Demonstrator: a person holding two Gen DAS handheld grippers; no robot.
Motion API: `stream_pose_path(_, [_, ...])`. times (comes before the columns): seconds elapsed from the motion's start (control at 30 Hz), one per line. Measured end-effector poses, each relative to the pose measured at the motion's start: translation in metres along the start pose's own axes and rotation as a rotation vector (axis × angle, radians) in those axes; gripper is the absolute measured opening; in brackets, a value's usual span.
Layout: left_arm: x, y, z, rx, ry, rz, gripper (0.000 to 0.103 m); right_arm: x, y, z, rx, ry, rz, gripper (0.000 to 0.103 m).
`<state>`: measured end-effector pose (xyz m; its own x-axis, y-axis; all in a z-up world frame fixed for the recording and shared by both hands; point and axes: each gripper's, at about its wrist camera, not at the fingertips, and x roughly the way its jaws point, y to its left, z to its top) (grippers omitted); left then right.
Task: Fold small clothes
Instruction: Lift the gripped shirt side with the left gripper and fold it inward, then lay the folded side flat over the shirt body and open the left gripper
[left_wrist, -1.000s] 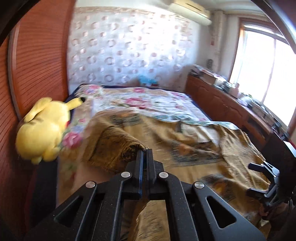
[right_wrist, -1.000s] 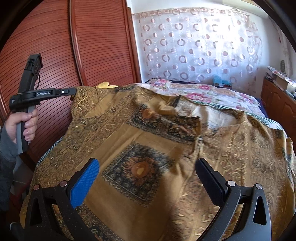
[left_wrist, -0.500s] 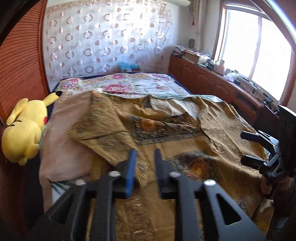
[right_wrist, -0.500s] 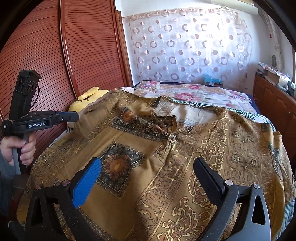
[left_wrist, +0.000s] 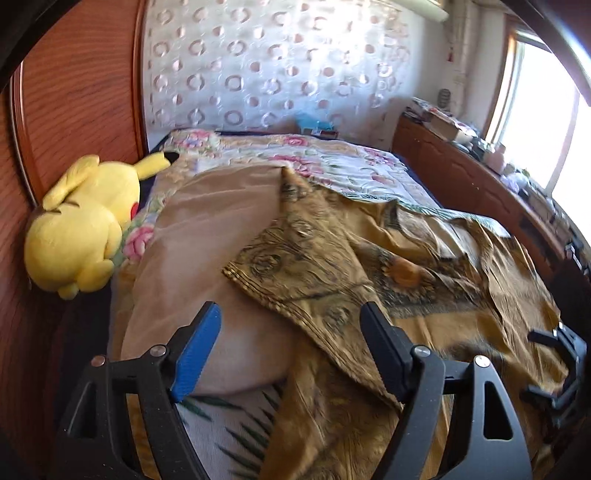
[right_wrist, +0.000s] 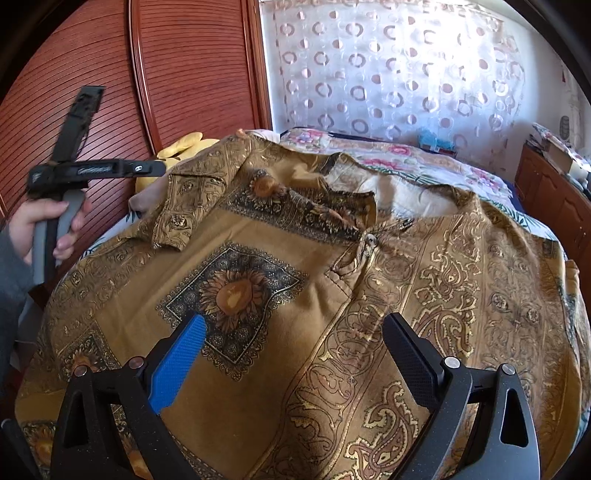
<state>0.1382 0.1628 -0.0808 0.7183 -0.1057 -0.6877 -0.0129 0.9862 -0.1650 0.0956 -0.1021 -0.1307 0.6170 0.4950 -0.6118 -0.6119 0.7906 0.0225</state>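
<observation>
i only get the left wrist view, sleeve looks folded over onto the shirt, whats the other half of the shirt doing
Observer: In the right wrist view the shirt lies front up, spread flat, and its other side is not yet folded.
Operator: is it buttoned
Observer: A button sits closed just below the collar; lower down I cannot tell.
Operator: right gripper on anything
Observer: No, the right gripper hangs open over the shirt's lower front, nothing between its pads.
</observation>
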Motion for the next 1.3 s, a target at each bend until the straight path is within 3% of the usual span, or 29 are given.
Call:
stream_pose_path(0.17, [0.023, 0.008, 0.009, -0.031, 0.009, 0.024, 0.078, 0.005, 0.000, 0.000, 0.007, 0.025, -0.007, 0.097])
stream_pose_path(0.27, [0.032, 0.014, 0.012, -0.068, 0.028, 0.022, 0.066, 0.007, -0.001, 0.000, 0.017, 0.037, -0.010, 0.097])
stream_pose_path(0.33, [0.035, 0.015, 0.012, -0.076, 0.035, -0.004, 0.052, 0.009, -0.004, 0.000, 0.029, 0.041, -0.010, 0.097])
stream_pose_path(0.47, [0.036, 0.008, 0.013, -0.045, 0.047, -0.018, 0.035, 0.011, -0.008, 0.001, 0.045, 0.042, -0.007, 0.097])
stream_pose_path(0.6, [0.036, 0.002, 0.018, -0.008, 0.052, -0.015, 0.008, 0.011, -0.005, 0.000, 0.039, 0.040, -0.013, 0.097])
stream_pose_path(0.7, [0.034, -0.007, 0.022, 0.025, 0.049, -0.026, 0.001, 0.011, -0.004, 0.000, 0.033, 0.040, -0.017, 0.097])
stream_pose_path(0.97, [0.018, -0.030, 0.034, 0.084, -0.003, -0.046, 0.000, 0.011, -0.003, -0.001, 0.033, 0.040, -0.019, 0.097])
stream_pose_path(1.07, [0.012, -0.032, 0.040, 0.096, -0.029, 0.006, 0.001, 0.011, -0.003, -0.001, 0.032, 0.040, -0.021, 0.097])
stream_pose_path(1.1, [0.013, -0.030, 0.042, 0.098, -0.024, 0.023, 0.006, 0.011, -0.003, -0.001, 0.032, 0.039, -0.021, 0.097])
stream_pose_path(1.2, [0.021, -0.019, 0.043, 0.102, 0.000, 0.071, 0.036, 0.011, -0.003, -0.001, 0.031, 0.039, -0.020, 0.097])
stream_pose_path(1.3, [0.036, 0.001, 0.039, 0.063, 0.054, 0.095, 0.040, 0.011, -0.003, -0.001, 0.032, 0.039, -0.021, 0.097])
